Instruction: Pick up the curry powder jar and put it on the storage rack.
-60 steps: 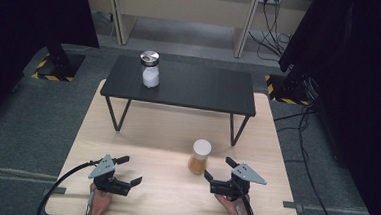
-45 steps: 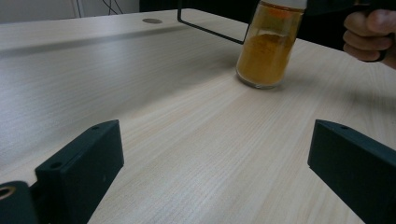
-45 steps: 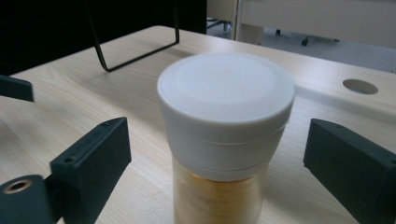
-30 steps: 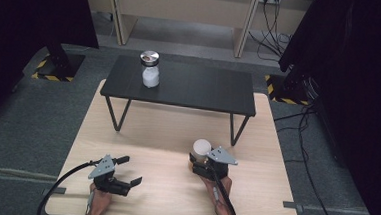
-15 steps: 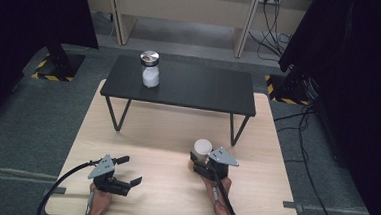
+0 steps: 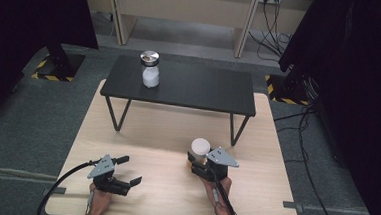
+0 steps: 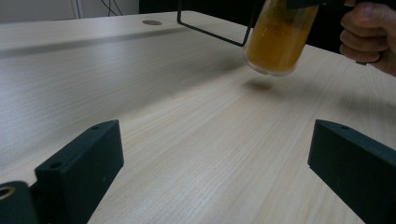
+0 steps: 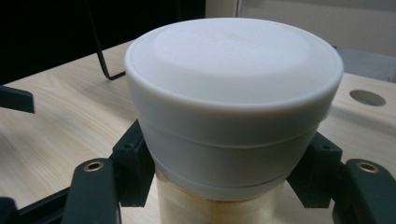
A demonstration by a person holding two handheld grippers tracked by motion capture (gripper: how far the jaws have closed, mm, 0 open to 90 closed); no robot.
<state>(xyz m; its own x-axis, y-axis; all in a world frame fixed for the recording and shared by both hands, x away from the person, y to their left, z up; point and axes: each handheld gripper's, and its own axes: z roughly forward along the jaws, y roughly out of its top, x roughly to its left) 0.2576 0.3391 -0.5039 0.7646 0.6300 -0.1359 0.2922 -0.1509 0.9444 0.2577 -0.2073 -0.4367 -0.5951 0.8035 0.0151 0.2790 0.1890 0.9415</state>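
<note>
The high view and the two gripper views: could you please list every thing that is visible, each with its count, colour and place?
Wooden table: one, light wood, on the grey floor.
Low table: one, black, stands on the far part of the wooden table.
White-filled jar: one, silver lid, on the low table's left part.
Amber jar: one, white lid, amber contents, lifted clear of the wooden table, tilted.
Cables: several, black, far right, plugged into a wall socket.
Left gripper: one, black, fingers apart, near left.
Right gripper: one, black, fingers clamped below the amber jar's lid.
Hands: two, at the bottom edge.
</note>
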